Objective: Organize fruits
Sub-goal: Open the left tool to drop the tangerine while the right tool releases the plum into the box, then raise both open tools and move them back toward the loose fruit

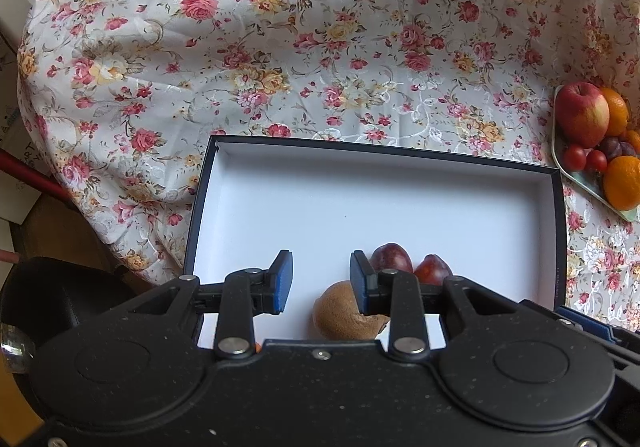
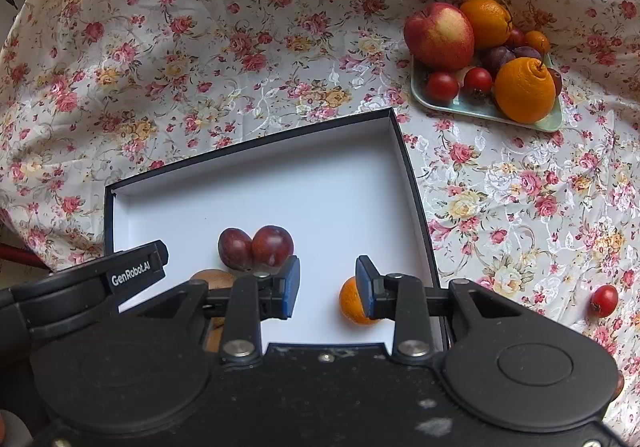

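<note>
A dark-rimmed box with a white floor (image 1: 360, 207) (image 2: 280, 191) lies on the floral cloth. In it are two plums (image 1: 392, 257) (image 2: 256, 247), a brown kiwi (image 1: 340, 313) (image 2: 212, 279) and a small orange (image 2: 352, 301). My left gripper (image 1: 321, 283) is open and empty above the box's near part, the kiwi just under its right finger. My right gripper (image 2: 328, 287) is open and empty over the box, the small orange beside its right finger. A pale green tray (image 2: 480, 107) (image 1: 576, 175) holds an apple (image 2: 438, 35), oranges (image 2: 524, 91), plums and small red fruits.
A single small red fruit (image 2: 604, 300) lies on the cloth right of the box. The left gripper's body (image 2: 80, 287) shows at the left in the right wrist view. The cloth's edge drops off at the far left (image 1: 60, 167), with a red rod and cartons beyond.
</note>
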`<state>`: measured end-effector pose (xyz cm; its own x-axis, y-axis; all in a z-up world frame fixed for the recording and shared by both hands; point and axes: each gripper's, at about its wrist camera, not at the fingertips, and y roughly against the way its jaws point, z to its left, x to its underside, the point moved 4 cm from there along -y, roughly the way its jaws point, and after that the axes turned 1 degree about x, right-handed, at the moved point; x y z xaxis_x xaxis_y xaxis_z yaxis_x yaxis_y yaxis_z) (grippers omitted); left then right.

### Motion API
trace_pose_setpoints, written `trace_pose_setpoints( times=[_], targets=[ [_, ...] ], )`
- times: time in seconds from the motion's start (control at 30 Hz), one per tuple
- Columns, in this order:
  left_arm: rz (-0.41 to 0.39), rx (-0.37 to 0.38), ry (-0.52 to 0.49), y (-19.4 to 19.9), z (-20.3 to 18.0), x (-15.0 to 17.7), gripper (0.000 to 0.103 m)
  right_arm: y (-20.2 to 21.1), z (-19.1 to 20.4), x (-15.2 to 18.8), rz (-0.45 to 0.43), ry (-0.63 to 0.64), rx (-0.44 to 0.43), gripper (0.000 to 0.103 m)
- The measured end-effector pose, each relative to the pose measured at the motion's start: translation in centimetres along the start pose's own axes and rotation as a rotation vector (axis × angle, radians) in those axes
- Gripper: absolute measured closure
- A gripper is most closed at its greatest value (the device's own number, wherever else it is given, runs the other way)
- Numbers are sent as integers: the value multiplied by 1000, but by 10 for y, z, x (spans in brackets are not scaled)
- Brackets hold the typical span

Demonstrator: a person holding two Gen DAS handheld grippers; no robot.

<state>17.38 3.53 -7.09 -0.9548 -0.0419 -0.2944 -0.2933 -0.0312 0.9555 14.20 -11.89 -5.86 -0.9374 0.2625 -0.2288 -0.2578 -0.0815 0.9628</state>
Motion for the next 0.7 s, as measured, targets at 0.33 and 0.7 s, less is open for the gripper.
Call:
trace_pose_setpoints(
  times=[0.33,0.7],
  targets=[
    [18,17,7,-1,1,0,62,-8,5,2,24,19,13,69],
    [34,29,8,-2,1,0,62,-13,8,4,42,30,18,69]
  ],
)
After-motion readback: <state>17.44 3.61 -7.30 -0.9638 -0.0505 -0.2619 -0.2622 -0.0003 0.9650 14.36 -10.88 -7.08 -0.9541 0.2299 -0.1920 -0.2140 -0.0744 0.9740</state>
